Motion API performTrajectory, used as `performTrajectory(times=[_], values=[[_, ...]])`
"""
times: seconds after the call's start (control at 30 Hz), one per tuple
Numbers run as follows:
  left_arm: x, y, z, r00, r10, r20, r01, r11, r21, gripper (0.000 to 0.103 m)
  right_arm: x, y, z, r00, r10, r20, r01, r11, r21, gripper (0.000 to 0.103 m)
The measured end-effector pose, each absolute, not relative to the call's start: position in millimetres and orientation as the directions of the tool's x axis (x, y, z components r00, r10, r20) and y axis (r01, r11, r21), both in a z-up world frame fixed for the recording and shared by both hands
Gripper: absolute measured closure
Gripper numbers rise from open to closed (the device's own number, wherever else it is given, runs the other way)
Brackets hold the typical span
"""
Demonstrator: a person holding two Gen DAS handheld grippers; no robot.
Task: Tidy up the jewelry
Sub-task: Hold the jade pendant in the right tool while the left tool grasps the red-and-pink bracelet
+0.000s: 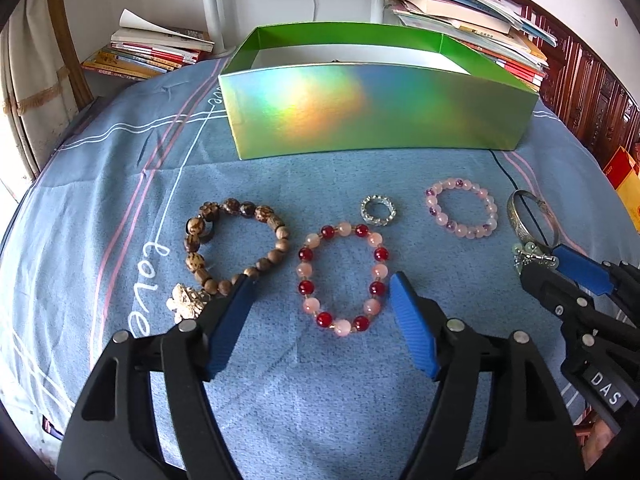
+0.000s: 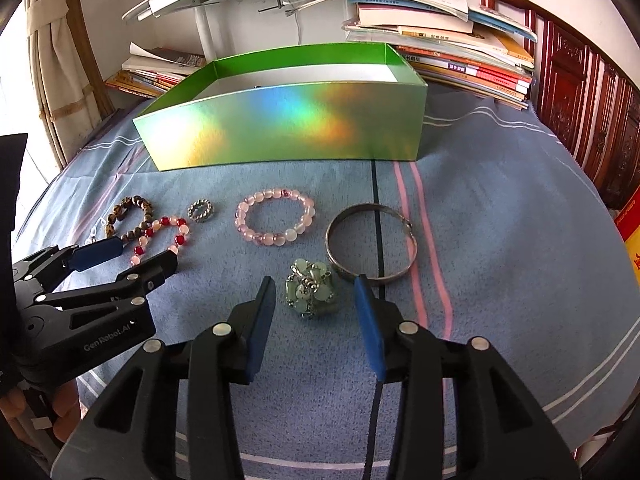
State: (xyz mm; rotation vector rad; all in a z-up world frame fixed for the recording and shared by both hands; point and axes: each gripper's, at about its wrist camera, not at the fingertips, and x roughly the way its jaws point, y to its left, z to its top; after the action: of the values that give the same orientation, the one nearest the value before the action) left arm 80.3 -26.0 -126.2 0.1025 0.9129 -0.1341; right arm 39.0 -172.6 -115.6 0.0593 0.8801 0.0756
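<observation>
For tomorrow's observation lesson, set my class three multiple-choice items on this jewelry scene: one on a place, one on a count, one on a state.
1. Where does the small silver ring lie?
A. inside the green box
B. on the cloth between the red-and-pink bracelet and the pale pink bracelet
C. on the books

2. How many beaded bracelets lie on the blue cloth?
A. one
B. three
C. five

3. How does the right gripper stand?
A. open, with the jade-green trinket between its fingers
C. shut on the silver bangle
B. shut on nothing

Key: 1 B, it sits on the cloth between the red-and-pink bracelet and the pale pink bracelet, before the green box. 2 B, those two plus the brown wooden bracelet. 3 A, the pads stand clear of the jade-green trinket; the silver bangle lies untouched.
</observation>
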Motion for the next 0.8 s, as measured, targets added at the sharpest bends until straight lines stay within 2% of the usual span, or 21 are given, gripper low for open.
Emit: performTrajectory(times=[0.6, 0.7, 0.8], values=[[78.5, -26.3, -126.4, 0.607, -0.070, -0.791, 0.153, 0.988, 0.029, 0.032, 40.0, -174.7, -119.1, 0.625, 0.088, -0.776, -0.040, 0.996, 0.081, 0.062], [78.2, -26.7, -126.9, 0.602, -0.088, -0.794, 0.172, 0.985, 0.022, 0.028, 39.8, -174.6, -119.0, 0.625, 0.089, -0.776, -0.042, 0.996, 0.081, 0.062], [79.0, -24.6, -126.1, 0.596, -0.105, -0.796, 0.190, 0.982, 0.012, 0.029, 39.2, -172.6, -118.7, 0.625, 0.103, -0.774, -0.060, 0.995, 0.083, 0.062]])
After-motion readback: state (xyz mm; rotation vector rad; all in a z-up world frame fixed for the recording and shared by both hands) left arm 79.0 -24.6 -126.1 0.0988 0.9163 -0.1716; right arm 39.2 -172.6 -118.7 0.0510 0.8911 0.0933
